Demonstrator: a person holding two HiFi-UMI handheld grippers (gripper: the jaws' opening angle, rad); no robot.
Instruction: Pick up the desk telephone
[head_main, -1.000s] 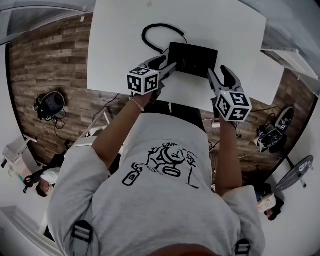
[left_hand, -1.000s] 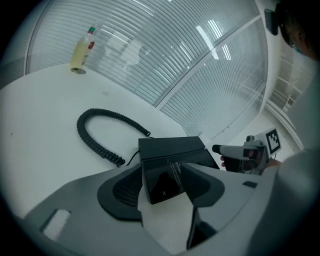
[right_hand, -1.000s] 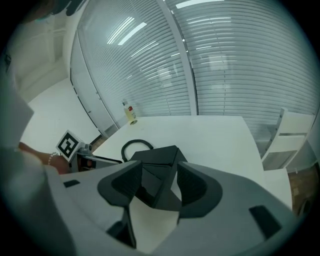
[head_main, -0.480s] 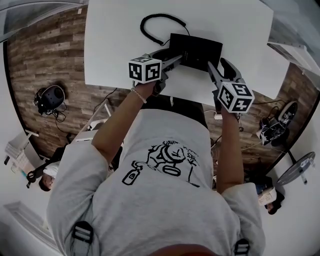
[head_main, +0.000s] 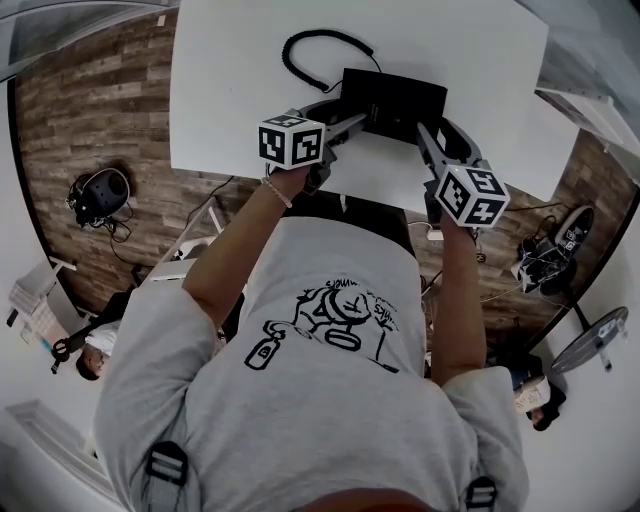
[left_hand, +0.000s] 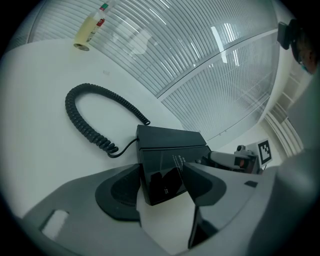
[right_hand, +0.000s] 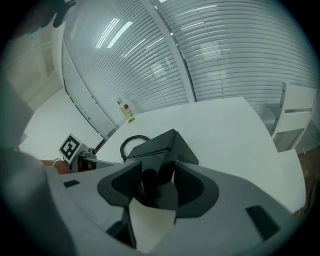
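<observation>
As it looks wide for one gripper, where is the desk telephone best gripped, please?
Left gripper on its near left corner, right gripper on its near right, from the person's side: the desk telephone lies flat, coiled cord behind.

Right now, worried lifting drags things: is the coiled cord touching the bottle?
Apart. The left gripper view shows a wide stretch of white table between the coiled cord and the bottle.

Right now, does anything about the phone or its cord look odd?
Only the coiled cord: it sprawls in a wide loop over the table beside the phone. It may drag on lifting. Nothing looks spilled or broken.
</observation>
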